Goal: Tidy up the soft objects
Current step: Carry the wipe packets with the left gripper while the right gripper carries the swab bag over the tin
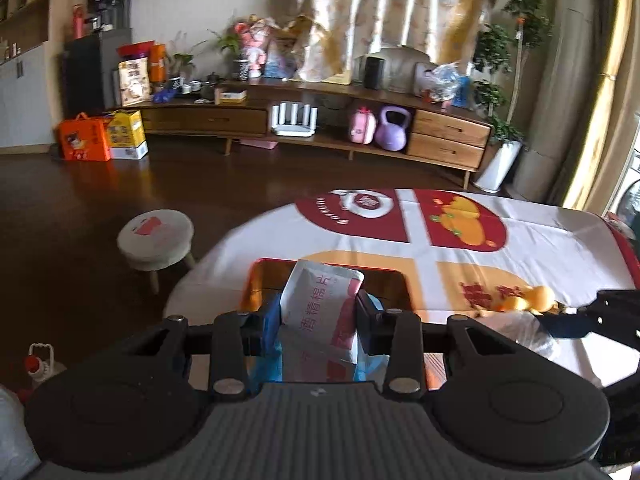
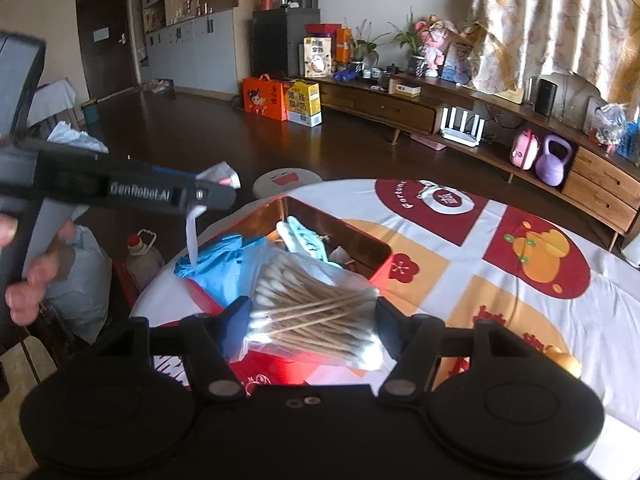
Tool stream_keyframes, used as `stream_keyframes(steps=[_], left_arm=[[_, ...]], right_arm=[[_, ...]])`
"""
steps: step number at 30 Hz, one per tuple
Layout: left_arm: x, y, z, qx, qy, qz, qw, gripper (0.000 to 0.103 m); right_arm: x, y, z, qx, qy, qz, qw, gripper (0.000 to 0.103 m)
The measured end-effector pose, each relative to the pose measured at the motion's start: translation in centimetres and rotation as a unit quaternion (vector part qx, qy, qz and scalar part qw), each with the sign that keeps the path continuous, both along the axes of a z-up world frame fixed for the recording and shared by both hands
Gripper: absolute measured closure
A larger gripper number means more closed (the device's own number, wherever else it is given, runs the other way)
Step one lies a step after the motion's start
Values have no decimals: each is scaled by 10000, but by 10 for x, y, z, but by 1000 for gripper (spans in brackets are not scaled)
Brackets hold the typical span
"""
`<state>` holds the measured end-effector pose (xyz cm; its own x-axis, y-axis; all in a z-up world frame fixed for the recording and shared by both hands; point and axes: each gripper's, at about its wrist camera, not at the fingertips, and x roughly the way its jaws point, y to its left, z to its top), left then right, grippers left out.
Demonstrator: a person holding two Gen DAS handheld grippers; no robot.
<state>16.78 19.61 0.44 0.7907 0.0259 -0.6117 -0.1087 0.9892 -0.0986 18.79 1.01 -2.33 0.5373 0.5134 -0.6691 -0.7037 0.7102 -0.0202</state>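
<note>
**Both hand-held grippers loaded above the red box**

While the counter [image 2: 520,320] is covered by a white cloth printed in red and orange, an open red box [image 2: 380,268] is seen at its near edge. The left hand-held gripper [image 1: 320,312] is clamped on a white sachet [image 1: 320,308] with pink lettering, which is held upright between the blue-padded fingers [image 1: 269,320], above the box [image 1: 256,276]. From the right wrist view, the same hand-held gripper [image 2: 208,196] is seen raised to the left of the box, with the sachet [image 2: 222,176] protruding from its tip. The right hand-held gripper [image 2: 312,320] is closed on a clear bag of cotton swabs [image 2: 312,312], held over the near part of the box. A blue glove [image 2: 224,264] is draped over the box's left rim, and a pale green item [image 2: 304,240] is lying inside. A round stool [image 1: 156,240] is standing on the floor beside the counter.
</note>
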Motion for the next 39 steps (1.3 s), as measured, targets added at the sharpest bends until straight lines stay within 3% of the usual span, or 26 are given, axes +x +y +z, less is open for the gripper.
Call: stream_keyframes(steps=[9, 21, 39], left_arm=[[31, 27, -20, 85, 212, 211, 9995, 65], [69, 17, -51, 201, 477, 42, 9986, 65], [100, 13, -91, 133, 1001, -146, 9948, 64]], right_arm=[[15, 32, -22, -258, 50, 50, 9996, 38], [30, 58, -48, -502, 48, 160, 9986, 38], [37, 67, -63, -636, 29, 158, 9978, 37]])
